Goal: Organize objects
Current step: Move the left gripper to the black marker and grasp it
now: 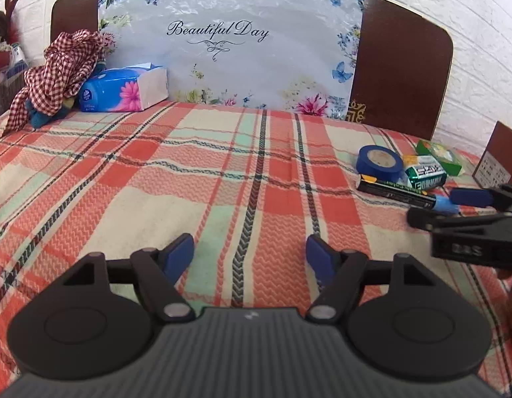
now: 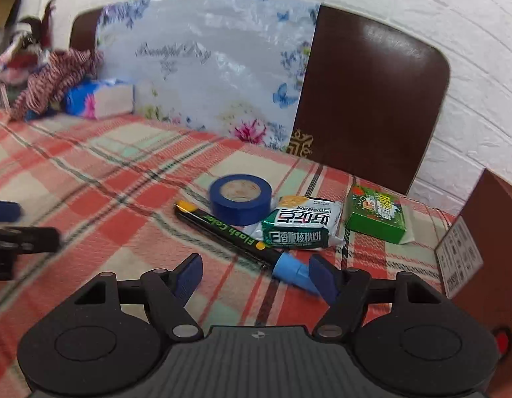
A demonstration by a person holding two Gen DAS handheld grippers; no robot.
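A plaid-covered bed [image 1: 222, 172] fills both views, its brown headboard [image 2: 371, 99] against the wall. A tissue pack [image 1: 123, 89] lies at the far left. Near the right edge cluster a green box [image 2: 376, 214], snack packet [image 2: 300, 227], blue tape roll [image 2: 241, 199] and marker [image 2: 242, 242]. The left gripper [image 1: 250, 258] hovers with fingers apart, empty; the right gripper [image 2: 256, 273] has fingers apart beside the marker's blue cap.

Woven plaid cloth [image 1: 189, 172], glossy headboard [image 2: 371, 99]
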